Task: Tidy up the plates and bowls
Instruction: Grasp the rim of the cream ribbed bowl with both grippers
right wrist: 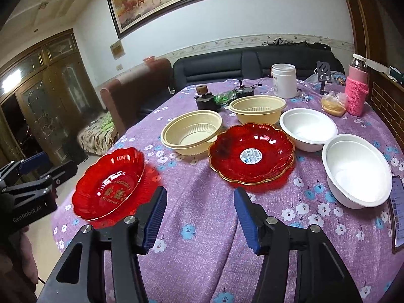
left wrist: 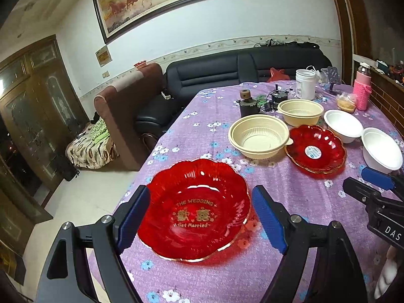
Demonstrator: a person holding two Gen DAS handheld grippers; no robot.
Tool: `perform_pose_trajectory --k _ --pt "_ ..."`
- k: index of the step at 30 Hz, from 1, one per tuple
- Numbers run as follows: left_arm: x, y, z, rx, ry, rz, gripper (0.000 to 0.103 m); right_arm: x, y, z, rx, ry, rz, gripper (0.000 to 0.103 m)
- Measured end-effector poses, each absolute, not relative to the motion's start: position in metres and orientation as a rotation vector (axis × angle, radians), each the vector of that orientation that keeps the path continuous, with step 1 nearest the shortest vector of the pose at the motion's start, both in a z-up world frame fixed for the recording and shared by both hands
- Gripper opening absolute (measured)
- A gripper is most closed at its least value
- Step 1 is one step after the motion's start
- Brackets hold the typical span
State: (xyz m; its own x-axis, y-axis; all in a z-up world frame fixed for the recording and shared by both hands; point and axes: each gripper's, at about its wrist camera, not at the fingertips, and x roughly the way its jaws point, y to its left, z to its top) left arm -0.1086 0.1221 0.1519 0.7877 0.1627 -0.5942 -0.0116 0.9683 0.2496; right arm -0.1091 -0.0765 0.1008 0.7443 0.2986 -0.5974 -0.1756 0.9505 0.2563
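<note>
We count two red plates on the purple cloth [right wrist: 197,227]: one with gold lettering [left wrist: 194,212] near the table's left edge, one with a sticker [right wrist: 252,154] toward the middle. Two beige bowls [right wrist: 192,132] [right wrist: 257,109] stand behind the sticker plate, the nearer one touching its rim. Two white bowls [right wrist: 306,128] [right wrist: 356,169] sit to its right, touching each other.

Our left gripper [left wrist: 199,224] hovers over the lettered plate, jaws wide apart and pressing on nothing. Our right gripper [right wrist: 199,217] hangs above bare cloth in front of the sticker plate, jaws apart with nothing between them.

Farther back we see one white jar [right wrist: 284,80], one pink bottle [right wrist: 356,93] and two dark gadgets [right wrist: 205,99] [right wrist: 243,92].
</note>
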Motion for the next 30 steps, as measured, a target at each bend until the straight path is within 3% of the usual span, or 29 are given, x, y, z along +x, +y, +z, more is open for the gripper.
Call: perform_pose_trajectory --k 11,21,26,30 --pt "-0.006 0.147 0.172 0.16 0.767 -0.06 0.082 -0.011 -0.081 0.122 0.206 0.726 0.236 0.06" --pt "0.139 0.164 0.108 -0.113 1.045 -0.146 0.082 0.119 -0.054 0.09 0.165 0.892 0.2 0.06" --pt "0.172 0.15 0.072 -0.108 1.117 -0.153 0.073 0.153 -0.038 0.066 0.082 0.937 0.169 0.059" --pt "0.191 0.143 0.047 -0.116 1.188 -0.154 0.058 0.164 -0.031 0.052 0.045 0.975 0.156 0.059"
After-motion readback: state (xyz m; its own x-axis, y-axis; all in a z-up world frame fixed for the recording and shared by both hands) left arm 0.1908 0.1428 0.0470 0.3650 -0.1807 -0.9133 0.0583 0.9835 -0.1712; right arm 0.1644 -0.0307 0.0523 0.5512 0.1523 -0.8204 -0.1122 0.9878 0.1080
